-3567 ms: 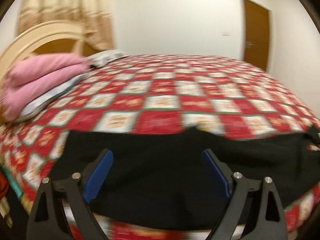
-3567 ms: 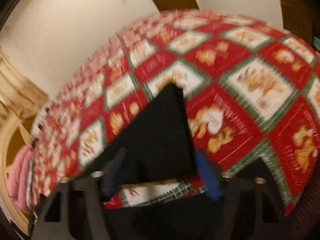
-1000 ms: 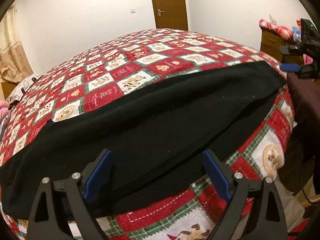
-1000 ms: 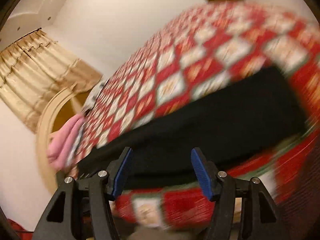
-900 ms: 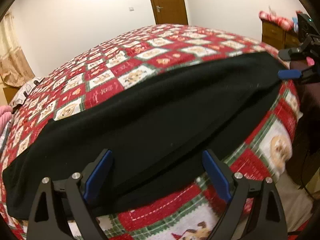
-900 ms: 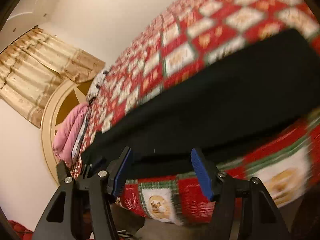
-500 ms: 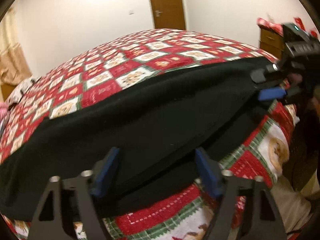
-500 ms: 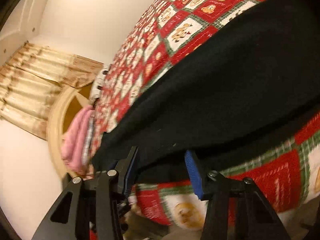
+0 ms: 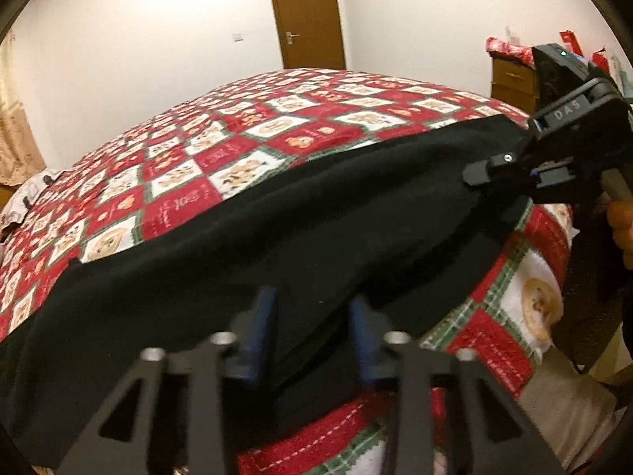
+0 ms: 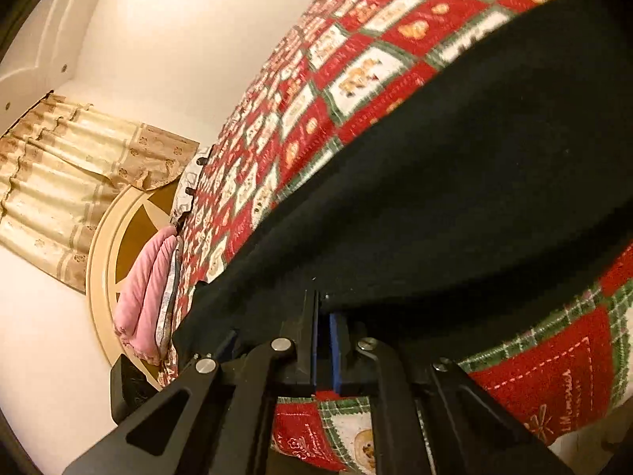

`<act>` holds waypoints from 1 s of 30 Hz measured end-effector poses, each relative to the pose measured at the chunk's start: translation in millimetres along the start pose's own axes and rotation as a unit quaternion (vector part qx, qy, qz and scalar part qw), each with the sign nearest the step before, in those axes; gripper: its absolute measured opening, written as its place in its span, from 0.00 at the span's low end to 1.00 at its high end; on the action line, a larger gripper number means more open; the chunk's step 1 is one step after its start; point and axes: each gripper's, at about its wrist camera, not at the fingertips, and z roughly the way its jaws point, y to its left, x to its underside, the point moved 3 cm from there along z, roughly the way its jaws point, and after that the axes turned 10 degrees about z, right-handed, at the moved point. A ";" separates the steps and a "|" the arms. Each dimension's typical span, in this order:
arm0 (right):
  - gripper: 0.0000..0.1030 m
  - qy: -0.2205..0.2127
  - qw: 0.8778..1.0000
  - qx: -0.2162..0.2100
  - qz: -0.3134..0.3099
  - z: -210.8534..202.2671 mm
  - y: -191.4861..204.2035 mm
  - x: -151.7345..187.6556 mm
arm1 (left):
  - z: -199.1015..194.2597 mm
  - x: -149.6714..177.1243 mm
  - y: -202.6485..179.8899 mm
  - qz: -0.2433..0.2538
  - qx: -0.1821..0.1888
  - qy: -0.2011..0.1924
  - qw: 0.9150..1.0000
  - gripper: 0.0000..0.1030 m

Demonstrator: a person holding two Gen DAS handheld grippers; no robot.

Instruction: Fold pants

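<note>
Black pants (image 9: 277, 237) lie as a long band along the near edge of the bed, also seen in the right wrist view (image 10: 455, 182). My left gripper (image 9: 312, 316) has its blue pads partly closed around the pants' near edge at one end; a gap still shows between them. My right gripper (image 10: 323, 320) is shut on the pants' edge at the other end, and it also shows in the left wrist view (image 9: 510, 174) pinching the far right corner.
The bed (image 9: 277, 126) has a red, white and green patchwork quilt. Pink pillows (image 10: 146, 289) and a cream headboard (image 10: 99, 245) are at one end. A brown door (image 9: 306, 16) and a wooden dresser (image 9: 512, 79) stand behind.
Both grippers moved in to the pants' near edge. The right gripper closed on the cloth. The left gripper's pads narrowed around the cloth.
</note>
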 end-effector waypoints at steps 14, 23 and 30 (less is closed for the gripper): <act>0.04 0.022 0.997 0.068 -0.015 -18.3 -47.7 25.2 | -19.4 19.6 -24.6 0.055 -0.001 0.009 0.998 0.11; 0.05 -0.018 0.991 0.042 -0.125 -43.0 4.3 25.4 | -21.5 12.9 -27.7 0.071 0.002 -0.002 0.997 0.11; 0.05 -0.030 0.969 0.100 -0.223 -0.7 31.0 13.0 | -20.5 14.3 -38.1 0.088 0.014 0.001 0.996 0.11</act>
